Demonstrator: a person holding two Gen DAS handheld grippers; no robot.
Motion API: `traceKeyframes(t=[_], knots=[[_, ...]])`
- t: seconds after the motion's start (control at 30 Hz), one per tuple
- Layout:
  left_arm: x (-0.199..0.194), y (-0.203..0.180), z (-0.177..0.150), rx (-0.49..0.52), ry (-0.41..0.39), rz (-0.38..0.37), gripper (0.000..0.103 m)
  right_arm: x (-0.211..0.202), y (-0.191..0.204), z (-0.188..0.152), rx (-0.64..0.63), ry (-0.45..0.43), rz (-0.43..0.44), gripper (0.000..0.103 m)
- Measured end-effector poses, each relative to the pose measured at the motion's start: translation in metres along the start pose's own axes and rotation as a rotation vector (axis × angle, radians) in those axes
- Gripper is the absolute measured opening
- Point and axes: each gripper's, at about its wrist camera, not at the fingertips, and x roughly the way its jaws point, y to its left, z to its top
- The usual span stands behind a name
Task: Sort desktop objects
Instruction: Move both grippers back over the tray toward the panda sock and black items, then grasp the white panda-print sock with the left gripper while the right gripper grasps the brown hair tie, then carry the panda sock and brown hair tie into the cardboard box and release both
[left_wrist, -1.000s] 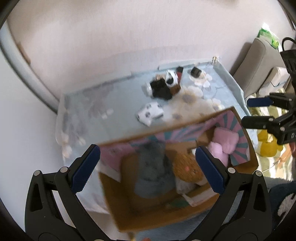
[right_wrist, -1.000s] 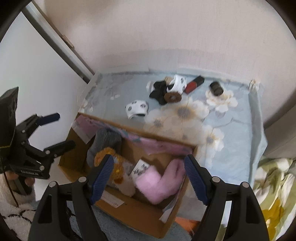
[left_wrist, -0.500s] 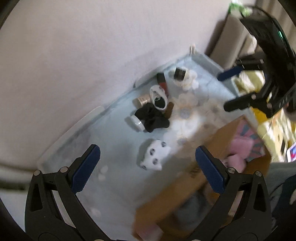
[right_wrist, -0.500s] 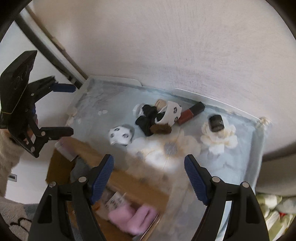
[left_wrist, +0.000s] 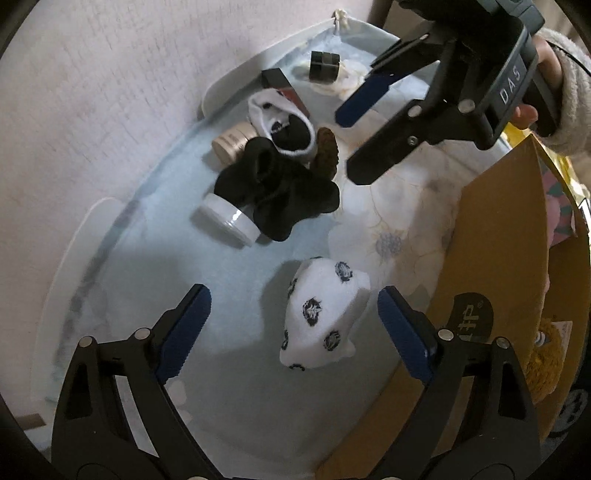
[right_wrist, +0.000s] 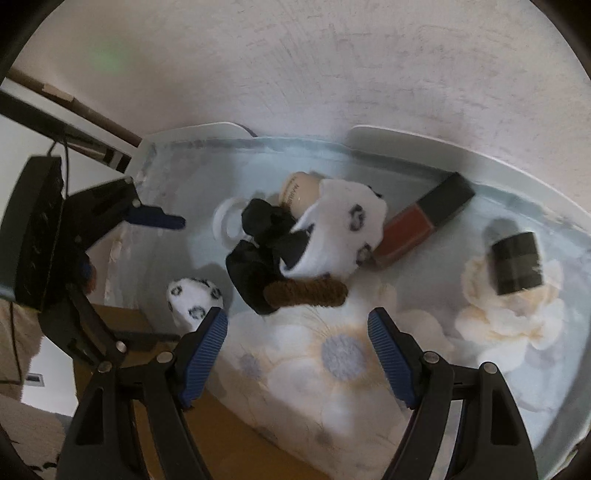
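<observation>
A white sock with dark prints (left_wrist: 325, 314) lies alone on the floral cloth, between the fingers of my open left gripper (left_wrist: 295, 317); it also shows in the right wrist view (right_wrist: 194, 299). Farther back a pile holds a black sock (left_wrist: 280, 192), a white patterned sock (right_wrist: 340, 232), a brown scrunchie (right_wrist: 306, 293), a beige jar (right_wrist: 299, 190) and a white jar (left_wrist: 229, 219). My right gripper (right_wrist: 297, 332) is open and empty, just short of the scrunchie. A red-and-black tube (right_wrist: 424, 219) and a dark jar (right_wrist: 517, 262) lie to the right.
A cardboard box (left_wrist: 491, 295) stands at the table's near edge, holding soft items such as an orange plush (left_wrist: 543, 365). A textured wall (right_wrist: 295, 66) backs the table. The left gripper shows at the left of the right wrist view (right_wrist: 122, 218).
Both grippers have moved forward from above the box to over the table and come closer to the objects. The left one now brackets the lone printed sock. Both stay open.
</observation>
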Motion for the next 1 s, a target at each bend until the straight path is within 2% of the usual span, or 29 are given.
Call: traceKeyframes(t=[0.13, 0.2, 0.3, 0.37, 0.43, 0.47, 0.63, 1.0], knots=[[0.006, 0.001, -0.003, 0.003, -0.002, -0.013, 0.089, 0.005, 0.000, 0.006, 0.007, -0.008, 0.021, 0.075], [0.009, 0.001, -0.004, 0.000, -0.003, -0.031, 0.082, 0.008, -0.001, 0.008, 0.018, -0.010, 0.032, 0.072], [0.014, -0.001, -0.007, -0.003, 0.002, -0.061, 0.067, 0.011, -0.005, 0.009, 0.042, -0.009, 0.063, 0.061], [0.017, -0.004, -0.010, 0.005, 0.009, -0.082, 0.050, 0.011, -0.007, 0.009, 0.046, -0.010, 0.066, 0.057], [0.020, -0.009, -0.012, 0.013, 0.017, -0.101, 0.042, 0.011, -0.010, 0.008, 0.054, -0.012, 0.078, 0.040], [0.019, -0.012, -0.013, 0.021, 0.008, -0.098, 0.035, 0.011, -0.011, 0.007, 0.057, -0.011, 0.085, 0.036], [0.017, -0.017, -0.016, 0.016, -0.002, -0.108, 0.031, 0.009, -0.011, 0.001, 0.056, -0.017, 0.083, 0.018], [-0.019, -0.010, -0.018, -0.031, -0.057, -0.057, 0.030, -0.019, 0.006, -0.006, 0.050, -0.073, 0.080, 0.016]])
